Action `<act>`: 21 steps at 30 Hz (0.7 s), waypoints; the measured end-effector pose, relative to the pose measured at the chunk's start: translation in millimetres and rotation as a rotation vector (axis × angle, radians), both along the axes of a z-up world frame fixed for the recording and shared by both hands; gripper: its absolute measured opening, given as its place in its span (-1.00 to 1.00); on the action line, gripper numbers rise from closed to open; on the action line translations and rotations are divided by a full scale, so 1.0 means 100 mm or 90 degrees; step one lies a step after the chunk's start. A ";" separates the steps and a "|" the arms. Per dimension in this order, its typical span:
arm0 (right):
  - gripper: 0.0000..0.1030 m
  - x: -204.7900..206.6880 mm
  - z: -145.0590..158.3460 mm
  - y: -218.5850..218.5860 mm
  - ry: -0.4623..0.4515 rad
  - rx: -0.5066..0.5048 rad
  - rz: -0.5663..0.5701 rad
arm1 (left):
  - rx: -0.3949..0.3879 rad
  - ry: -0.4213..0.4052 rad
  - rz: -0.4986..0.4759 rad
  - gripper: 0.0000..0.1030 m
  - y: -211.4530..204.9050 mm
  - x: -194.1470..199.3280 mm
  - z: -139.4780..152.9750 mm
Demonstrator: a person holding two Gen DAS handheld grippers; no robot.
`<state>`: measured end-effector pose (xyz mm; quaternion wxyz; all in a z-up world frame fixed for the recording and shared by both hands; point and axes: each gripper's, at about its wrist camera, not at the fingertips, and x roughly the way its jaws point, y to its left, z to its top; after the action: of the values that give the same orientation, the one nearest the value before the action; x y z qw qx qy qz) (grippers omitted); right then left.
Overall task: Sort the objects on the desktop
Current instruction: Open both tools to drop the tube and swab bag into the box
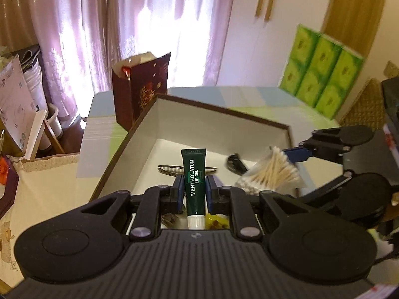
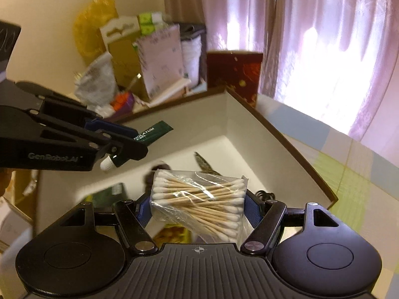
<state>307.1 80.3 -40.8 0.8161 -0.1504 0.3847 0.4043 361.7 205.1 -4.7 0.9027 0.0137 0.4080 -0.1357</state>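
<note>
Clamped in our left gripper (image 1: 194, 191), the lip gel tube (image 1: 194, 182) points lengthwise ahead over the box (image 1: 219, 122); our right gripper (image 2: 198, 206) squeezes the cotton swab bag (image 2: 199, 201) crosswise, equally near.

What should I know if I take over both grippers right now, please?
Left gripper: shut on the lip gel, held over the box, cap toward the camera.
Right gripper: shut on the swab bag, also above the box.
Already in the box: a patterned hair clip, a black item and a few things near the front wall, too blurred to name.
Done: both items picked up and carried over the box.
Left: release both into the box, then check the desk for more.
</note>
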 end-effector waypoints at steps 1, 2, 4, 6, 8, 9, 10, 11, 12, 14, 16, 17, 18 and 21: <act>0.34 0.06 -0.04 0.02 0.001 -0.007 -0.001 | 0.007 0.008 -0.001 -0.74 -0.01 0.08 -0.06; 0.34 0.12 -0.09 0.04 0.002 -0.013 -0.001 | 0.014 0.016 0.001 -0.74 -0.02 0.16 -0.13; 0.34 0.22 -0.17 0.08 0.004 -0.028 -0.001 | 0.026 0.029 0.000 -0.74 -0.03 0.30 -0.25; 0.34 0.32 -0.24 0.12 0.007 -0.042 -0.002 | 0.036 0.039 0.004 -0.74 -0.02 0.42 -0.36; 0.34 0.41 -0.31 0.16 0.011 -0.056 -0.001 | 0.042 0.047 0.006 -0.74 -0.01 0.53 -0.46; 0.34 0.44 -0.34 0.17 0.012 -0.061 0.001 | 0.045 0.051 0.006 -0.74 -0.01 0.57 -0.49; 0.34 0.48 -0.36 0.19 0.013 -0.066 0.002 | 0.049 0.053 0.005 -0.74 -0.01 0.62 -0.53; 0.34 0.51 -0.39 0.21 0.013 -0.072 0.004 | 0.054 0.055 0.005 -0.74 0.00 0.66 -0.57; 0.34 0.53 -0.42 0.23 0.013 -0.076 0.006 | 0.058 0.057 0.003 -0.74 -0.01 0.69 -0.60; 0.34 0.57 -0.46 0.25 0.014 -0.083 0.007 | 0.063 0.063 0.004 -0.74 -0.01 0.75 -0.66; 0.34 0.60 -0.48 0.27 0.019 -0.086 0.010 | 0.068 0.067 0.004 -0.74 -0.02 0.79 -0.71; 0.34 0.62 -0.48 0.27 0.023 -0.084 0.012 | 0.070 0.068 0.005 -0.74 -0.03 0.80 -0.72; 0.34 0.62 -0.48 0.27 0.022 -0.083 0.013 | 0.072 0.069 0.004 -0.74 -0.03 0.80 -0.73; 0.34 0.62 -0.48 0.32 0.016 -0.104 0.021 | 0.079 0.070 0.002 -0.73 -0.05 0.82 -0.76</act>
<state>369.0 112.2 -88.5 0.7893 -0.2176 0.4245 0.3866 443.3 199.7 -80.5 0.8767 0.0618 0.4644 -0.1092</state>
